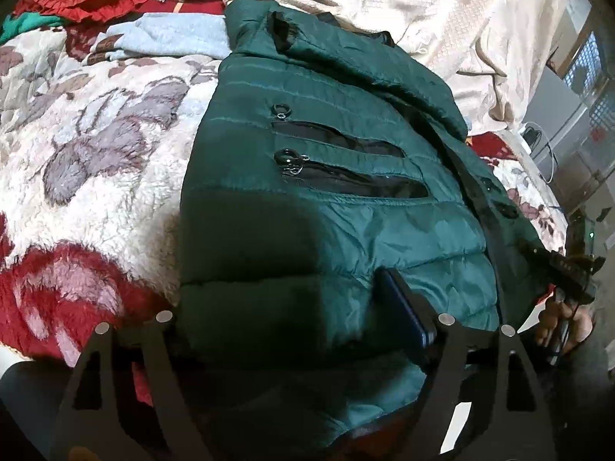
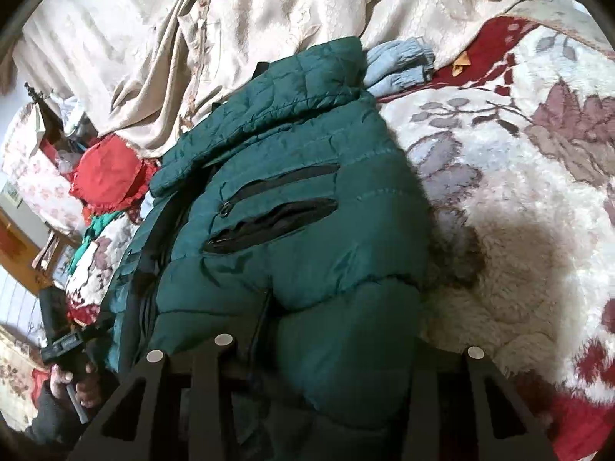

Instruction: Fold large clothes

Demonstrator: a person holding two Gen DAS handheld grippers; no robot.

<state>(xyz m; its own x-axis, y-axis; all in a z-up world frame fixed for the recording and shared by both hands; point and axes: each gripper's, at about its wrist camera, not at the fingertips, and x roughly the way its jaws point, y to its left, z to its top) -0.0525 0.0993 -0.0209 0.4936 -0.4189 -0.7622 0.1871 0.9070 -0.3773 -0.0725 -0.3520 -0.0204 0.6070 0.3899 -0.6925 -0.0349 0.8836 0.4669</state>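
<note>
On the bed: dark green quilted jacket [image 1: 326,199], two black zip pockets, lying on a fleecy floral blanket [image 1: 88,176].
Edges: cream cover [image 2: 192,50] at 12 o'clock; bare blanket toward 3 in the right view.
Writing: none readable.
Left gripper [image 1: 303,322]: spread wide over the hem.
Right gripper [image 2: 346,345]: hem between its jaws; grip uncertain.

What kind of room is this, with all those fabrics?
Most likely a bedroom: a green puffer jacket lies on a bed covered with a fluffy floral blanket, with a cream patterned bedspread and a red frilled cushion behind it.
</note>
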